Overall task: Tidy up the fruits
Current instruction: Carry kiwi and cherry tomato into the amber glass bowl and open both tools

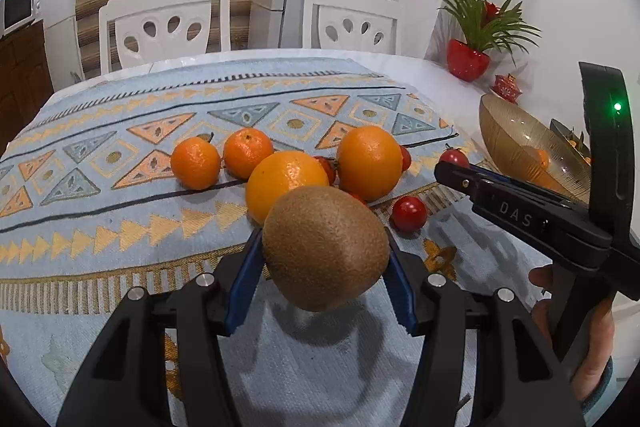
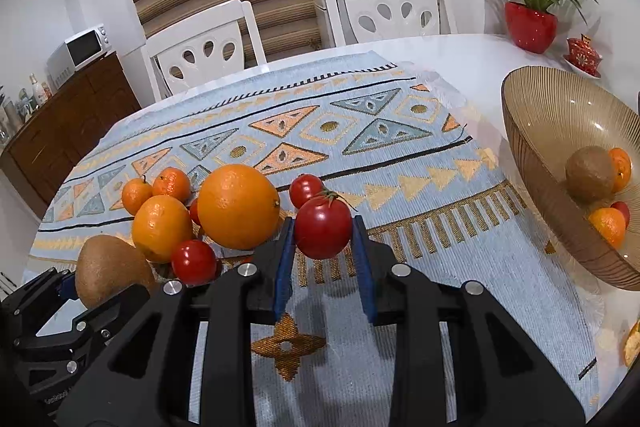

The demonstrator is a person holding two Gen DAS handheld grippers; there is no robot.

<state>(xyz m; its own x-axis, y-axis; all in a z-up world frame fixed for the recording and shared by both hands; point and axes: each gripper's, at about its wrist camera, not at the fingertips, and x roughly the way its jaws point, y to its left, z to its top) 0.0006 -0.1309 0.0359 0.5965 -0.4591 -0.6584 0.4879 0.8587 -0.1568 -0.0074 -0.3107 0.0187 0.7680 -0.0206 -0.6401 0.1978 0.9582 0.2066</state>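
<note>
My left gripper is shut on a brown kiwi and holds it above the patterned cloth. My right gripper is shut on a red tomato, also lifted off the cloth. Behind them lie two big oranges, two mandarins and small tomatoes. The amber glass bowl stands at the right and holds a kiwi, mandarins and a tomato. The held kiwi and the left gripper also show in the right wrist view at lower left.
The patterned cloth covers a white table. A red pot with a plant and a small red dish stand at the far right. Two white chairs stand behind the table. An orange piece lies by the right edge.
</note>
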